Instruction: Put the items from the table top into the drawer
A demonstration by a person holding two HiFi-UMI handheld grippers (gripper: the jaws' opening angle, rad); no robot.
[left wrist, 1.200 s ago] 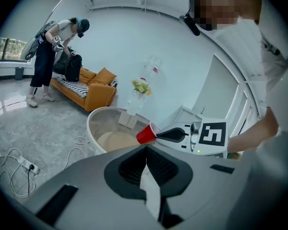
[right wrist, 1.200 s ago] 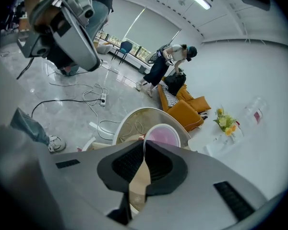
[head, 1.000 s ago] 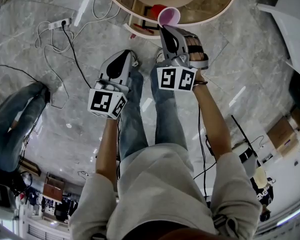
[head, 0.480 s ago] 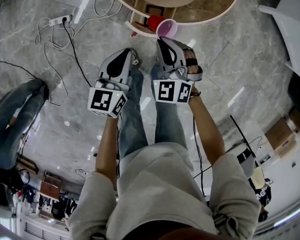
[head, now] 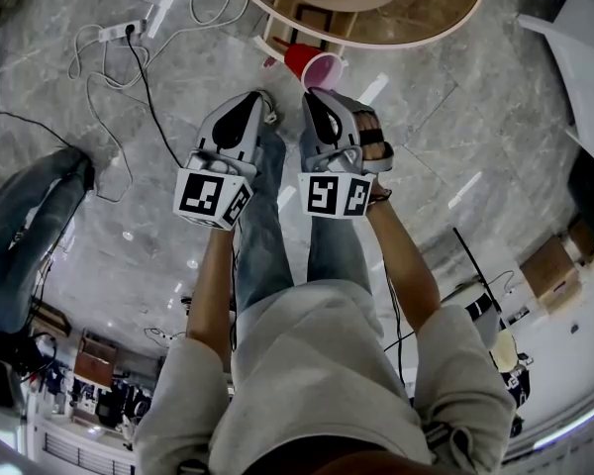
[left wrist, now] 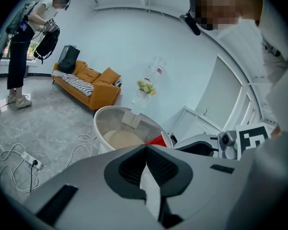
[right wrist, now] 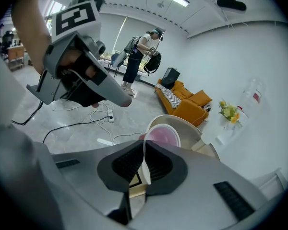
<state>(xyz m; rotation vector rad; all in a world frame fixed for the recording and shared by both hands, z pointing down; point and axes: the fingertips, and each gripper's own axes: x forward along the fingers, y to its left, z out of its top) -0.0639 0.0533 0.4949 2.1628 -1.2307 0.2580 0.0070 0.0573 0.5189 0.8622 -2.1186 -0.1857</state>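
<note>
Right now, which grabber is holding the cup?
The right gripper: its jaws pinch the rim of the red cup. The left gripper is shut on nothing.

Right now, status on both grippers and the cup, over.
Right gripper shut on red cup wall, cup beside round table edge. Left gripper shut, empty, alongside. Nothing visible between cup and table.

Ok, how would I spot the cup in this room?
Find the round wooden table at the top of the head view. Just off its near edge, the right claw pinches the rim of a cup. Unlike the brown and white things around it, it's bright red outside, pale pink inside.
</note>
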